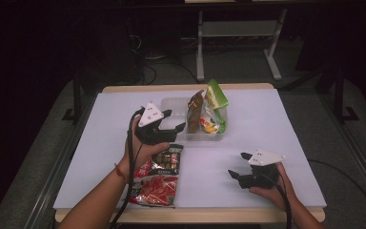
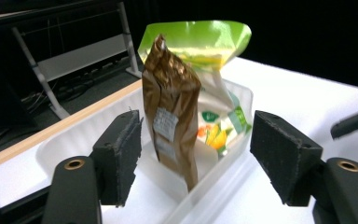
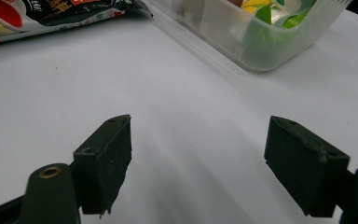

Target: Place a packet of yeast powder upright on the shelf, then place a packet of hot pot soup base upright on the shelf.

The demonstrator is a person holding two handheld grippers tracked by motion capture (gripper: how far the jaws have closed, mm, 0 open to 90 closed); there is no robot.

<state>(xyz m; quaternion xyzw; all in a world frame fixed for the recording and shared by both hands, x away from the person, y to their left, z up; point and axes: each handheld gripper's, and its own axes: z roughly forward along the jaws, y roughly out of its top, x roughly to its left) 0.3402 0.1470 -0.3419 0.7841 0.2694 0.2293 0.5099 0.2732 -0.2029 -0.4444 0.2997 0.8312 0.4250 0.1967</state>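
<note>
Unreadable label on brown pouch (image 2: 172, 112)

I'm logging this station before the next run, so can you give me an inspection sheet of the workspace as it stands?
Surface: white table top with a wooden edge, no spills seen.
Job's things: clear plastic bin at the middle rear; a brown pouch and a green snack bag stand in it. A red and black snack packet lies flat near the front edge, outside the bin.
Clutter: nothing seen.
Grippers: left gripper open, raised beside the bin, jaws toward the brown pouch; right gripper open, low over bare table, holding nothing.
Cables: a black cable trails from each gripper along the forearm.
Surroundings: dark room, white desk frame and floor cables behind the table.
</note>
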